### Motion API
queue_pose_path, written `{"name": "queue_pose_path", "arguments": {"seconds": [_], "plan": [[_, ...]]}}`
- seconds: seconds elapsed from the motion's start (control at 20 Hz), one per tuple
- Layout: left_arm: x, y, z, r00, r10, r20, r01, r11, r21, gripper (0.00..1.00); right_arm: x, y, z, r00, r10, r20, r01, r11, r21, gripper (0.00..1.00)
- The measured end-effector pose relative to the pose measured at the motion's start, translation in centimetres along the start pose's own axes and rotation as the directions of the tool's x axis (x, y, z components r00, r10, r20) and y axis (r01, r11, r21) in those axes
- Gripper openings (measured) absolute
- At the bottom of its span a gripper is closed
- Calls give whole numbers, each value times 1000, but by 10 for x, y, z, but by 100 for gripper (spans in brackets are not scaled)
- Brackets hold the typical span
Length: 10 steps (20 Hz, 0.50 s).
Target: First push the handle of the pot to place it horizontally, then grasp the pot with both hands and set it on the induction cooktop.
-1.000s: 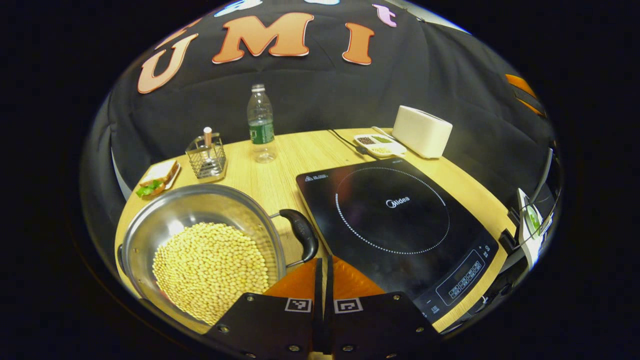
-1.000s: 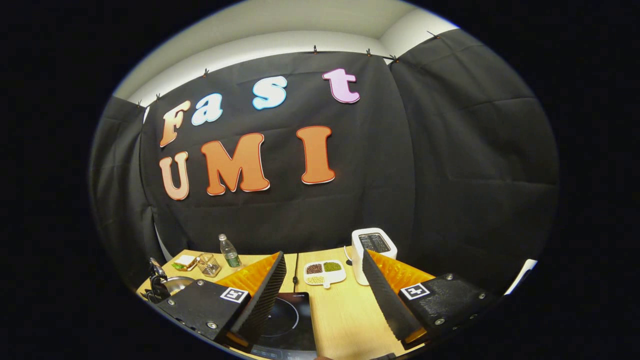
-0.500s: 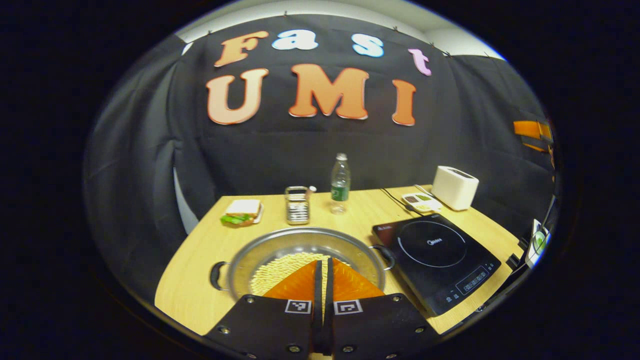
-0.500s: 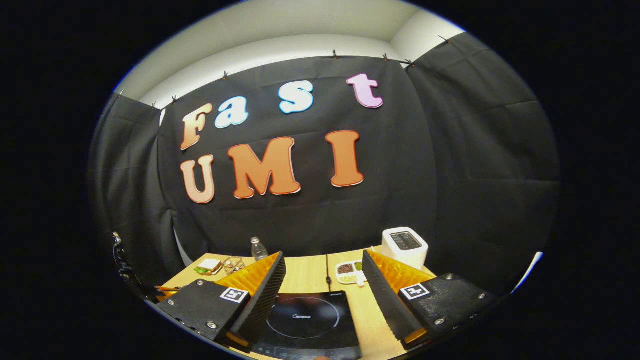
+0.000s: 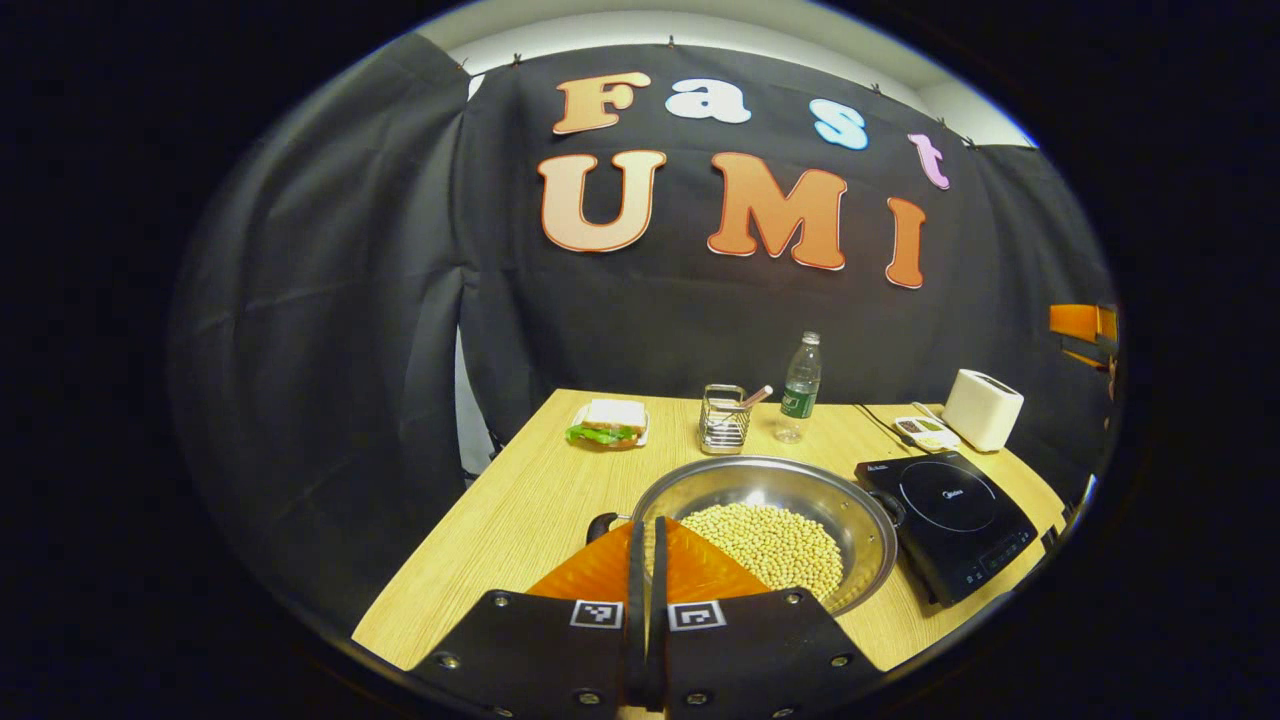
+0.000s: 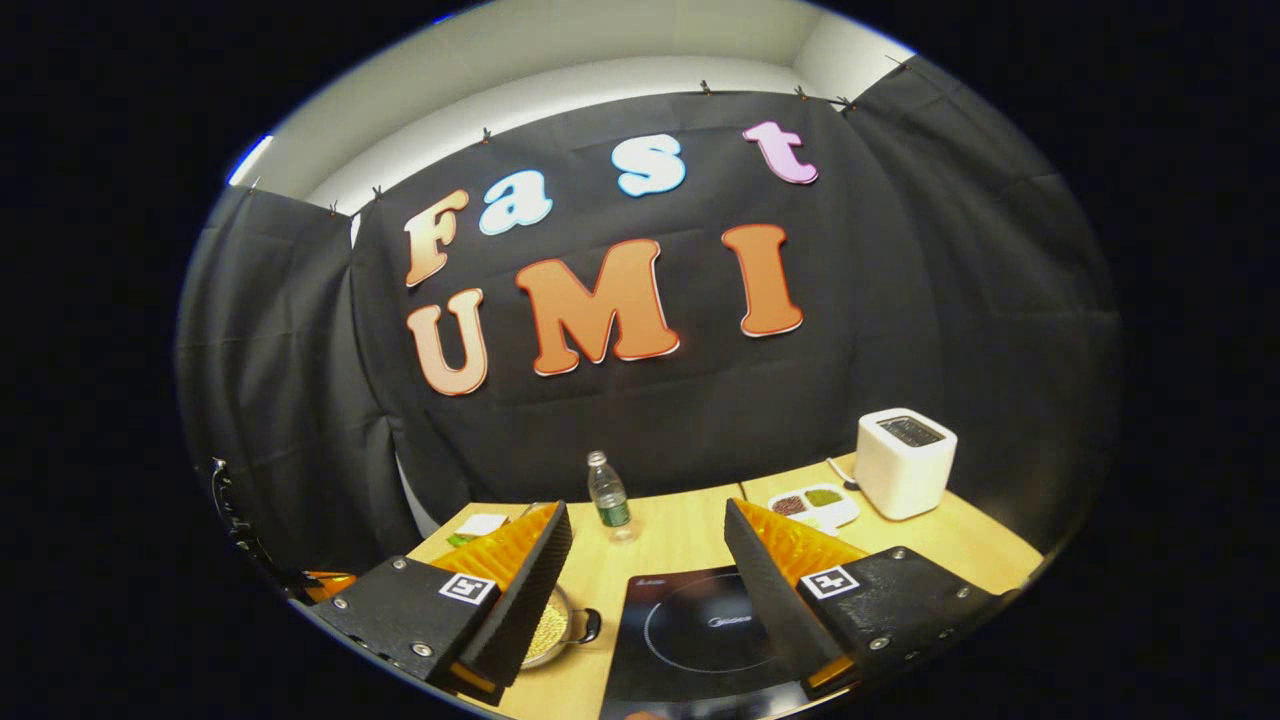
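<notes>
**Steel pot with handles level, grasp pending**

Stainless-steel round pot (image 5: 770, 515) full of pale soybeans sits on the light wooden tabletop (image 5: 520, 500), just left of the black glass induction cooktop (image 5: 950, 510), not on it. Its two black loop handles appear to lie horizontal, so I judge the push step done.

Left gripper (image 5: 646, 570): fingers together, empty, above the near-left handle (image 5: 600, 522).
Right gripper (image 6: 645, 580): fingers wide apart, empty, over the cooktop.

Next: open left, seat each gripper on a handle.

Count: one pot, one cooktop, two handles, two grippers.
</notes>
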<state>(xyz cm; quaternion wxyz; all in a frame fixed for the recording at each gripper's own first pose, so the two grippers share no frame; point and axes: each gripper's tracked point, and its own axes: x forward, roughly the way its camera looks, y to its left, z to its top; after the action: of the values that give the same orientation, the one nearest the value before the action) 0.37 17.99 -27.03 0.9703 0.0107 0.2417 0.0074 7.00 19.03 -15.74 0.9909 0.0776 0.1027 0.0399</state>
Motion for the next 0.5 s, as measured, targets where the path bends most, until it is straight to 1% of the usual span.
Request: {"name": "queue_pose_path", "arguments": {"seconds": [0.1,0.2,0.25,0.35,0.45,0.5], "plan": [[-1,5,4,1000,-4,26,5,1000,-10,2,7,15,-24,999,3,-33,-4,999,-35,95],[1,1,5,998,-40,45,41,999,-20,1,12,23,-44,998,-8,-58,3,996,-90,95],[3,3,3,998,-47,49,48,999,-15,2,17,26,-52,998,-20,-65,13,994,-107,95],[13,8,-5,999,-44,30,44,999,14,2,28,35,-71,995,-35,-88,23,991,-129,95],[23,4,-11,997,-82,8,81,996,43,2,40,49,-96,990,-30,-137,11,991,-133,95],[30,2,-15,995,-105,4,104,994,44,4,43,55,-109,987,-27,-160,4,990,-141,95]]}}
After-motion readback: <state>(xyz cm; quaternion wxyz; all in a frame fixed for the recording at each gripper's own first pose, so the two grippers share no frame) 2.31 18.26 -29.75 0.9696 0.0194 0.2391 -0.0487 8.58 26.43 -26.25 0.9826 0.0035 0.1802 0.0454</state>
